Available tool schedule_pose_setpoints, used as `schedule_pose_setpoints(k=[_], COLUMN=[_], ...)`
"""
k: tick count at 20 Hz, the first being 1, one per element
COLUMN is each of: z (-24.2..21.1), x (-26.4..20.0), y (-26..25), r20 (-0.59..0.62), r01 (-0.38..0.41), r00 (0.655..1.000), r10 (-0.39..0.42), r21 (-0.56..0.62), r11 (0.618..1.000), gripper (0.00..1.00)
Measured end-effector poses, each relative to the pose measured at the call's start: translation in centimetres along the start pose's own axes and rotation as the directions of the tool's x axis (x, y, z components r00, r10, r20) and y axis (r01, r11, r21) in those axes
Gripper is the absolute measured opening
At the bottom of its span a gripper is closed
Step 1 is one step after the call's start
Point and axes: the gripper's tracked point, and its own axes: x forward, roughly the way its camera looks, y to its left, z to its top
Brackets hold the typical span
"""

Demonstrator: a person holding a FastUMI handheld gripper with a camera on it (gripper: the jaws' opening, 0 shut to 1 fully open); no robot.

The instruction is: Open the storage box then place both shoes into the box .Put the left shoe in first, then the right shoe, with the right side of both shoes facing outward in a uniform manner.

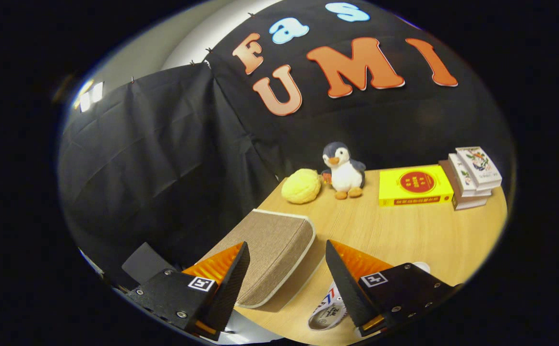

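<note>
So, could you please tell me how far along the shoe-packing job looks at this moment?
Nothing looks done yet: the beige woven fabric storage box with pale piping lies closed on the light wooden table. In hand: the gripper hangs open, holding nothing, its fingers either side of the box's near corner. A white shoe with red and blue markings lies by one finger. Left: opening the box and placing both shoes.

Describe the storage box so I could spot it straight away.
On the wooden table, look just ahead of the open gripper, which holds nothing. The storage box lies there, closed: flat, beige woven fabric with pale piping. Unlike the yellow book and plush penguin beyond, it is cloth-covered and plain.
</note>
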Motion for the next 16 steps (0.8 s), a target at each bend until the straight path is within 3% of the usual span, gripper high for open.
schedule_pose_setpoints(k=[8,16], z=[-6.7,-10.6], x=[4.9,8.6], y=[1.2,1.7], r20=[-0.187,-0.269], r01=[-0.093,-0.142], r00=[0.974,0.926], r10=[0.126,0.264], r21=[0.176,0.4], r11=[0.98,0.906], gripper=[0.93,0.93])
